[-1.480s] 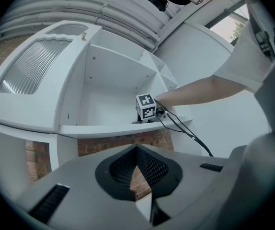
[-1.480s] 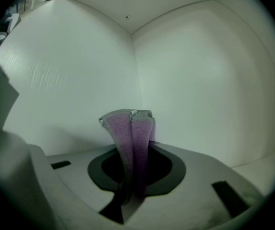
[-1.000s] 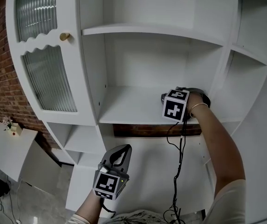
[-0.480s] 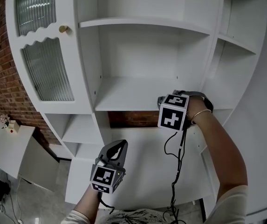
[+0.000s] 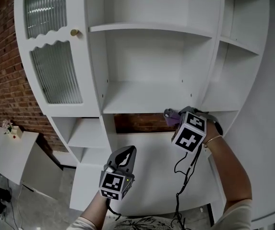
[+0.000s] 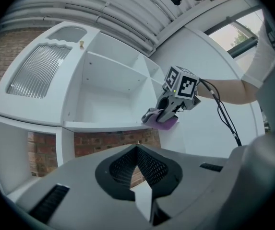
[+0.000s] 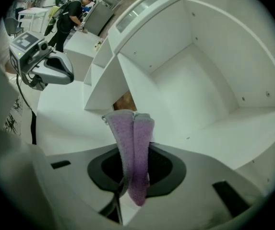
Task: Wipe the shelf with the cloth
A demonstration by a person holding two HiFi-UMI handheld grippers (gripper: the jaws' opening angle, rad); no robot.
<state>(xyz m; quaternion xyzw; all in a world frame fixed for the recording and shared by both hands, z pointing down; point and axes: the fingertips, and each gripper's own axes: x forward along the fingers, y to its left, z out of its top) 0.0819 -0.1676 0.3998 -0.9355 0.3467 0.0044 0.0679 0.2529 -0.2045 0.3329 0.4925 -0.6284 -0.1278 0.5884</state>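
Room: white cupboard (image 5: 151, 56) with open shelves; a brick wall (image 5: 3, 80) is far out to the left of the left tongs.
Shelf: the middle shelf (image 5: 142, 99) is just in front of the right tongs' tips.
Right tongs (image 5: 174, 117): squeezed tight on the cloth.
Cloth (image 7: 133, 147): purple and folded. It sticks out past the right tongs' tips, by the right end of the shelf's front edge.
Left tongs (image 5: 123, 156): jaws pressed together, holding nothing. They are lower than the right tongs, well under the shelf.
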